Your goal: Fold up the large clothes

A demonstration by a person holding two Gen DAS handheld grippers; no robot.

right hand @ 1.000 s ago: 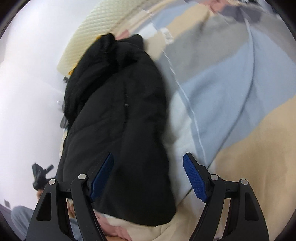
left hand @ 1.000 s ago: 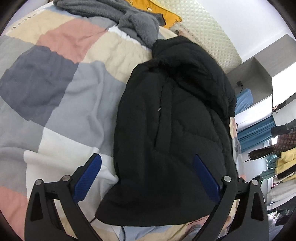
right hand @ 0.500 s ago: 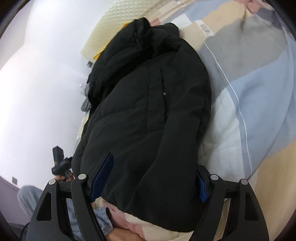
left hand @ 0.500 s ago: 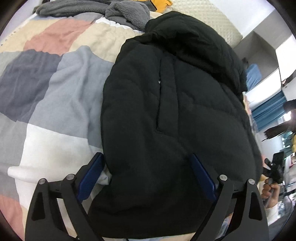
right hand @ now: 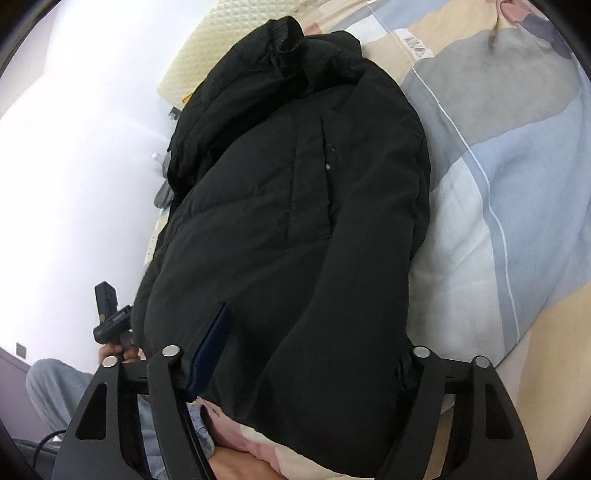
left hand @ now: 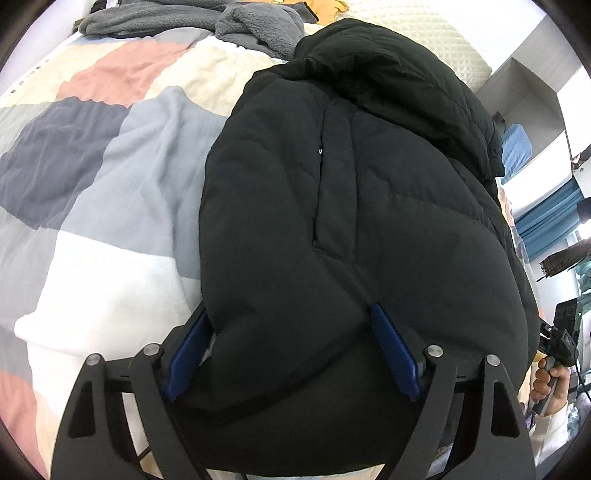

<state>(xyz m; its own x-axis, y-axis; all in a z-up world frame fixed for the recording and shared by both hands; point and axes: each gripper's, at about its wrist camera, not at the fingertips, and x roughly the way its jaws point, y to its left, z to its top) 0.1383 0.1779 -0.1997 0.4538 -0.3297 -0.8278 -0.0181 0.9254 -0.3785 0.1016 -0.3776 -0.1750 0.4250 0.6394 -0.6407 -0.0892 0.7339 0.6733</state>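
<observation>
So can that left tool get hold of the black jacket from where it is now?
Probably yes. The left tool is open with the jacket's near edge bulging between its blue pads, and nothing else lies between them. Closing should pinch the fabric, though it is thick and puffy.

No legible text: the label on the quilt (right hand: pixel 417 42), at one o'clock in the right wrist view, is too blurred.

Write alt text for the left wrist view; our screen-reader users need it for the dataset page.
A black puffer jacket lies on a patchwork quilt, its near hem bulging between the blue pads of the left tool, whose jaws are spread wide around the fabric. Grey fleece clothing is piled at the far end of the bed.
</observation>
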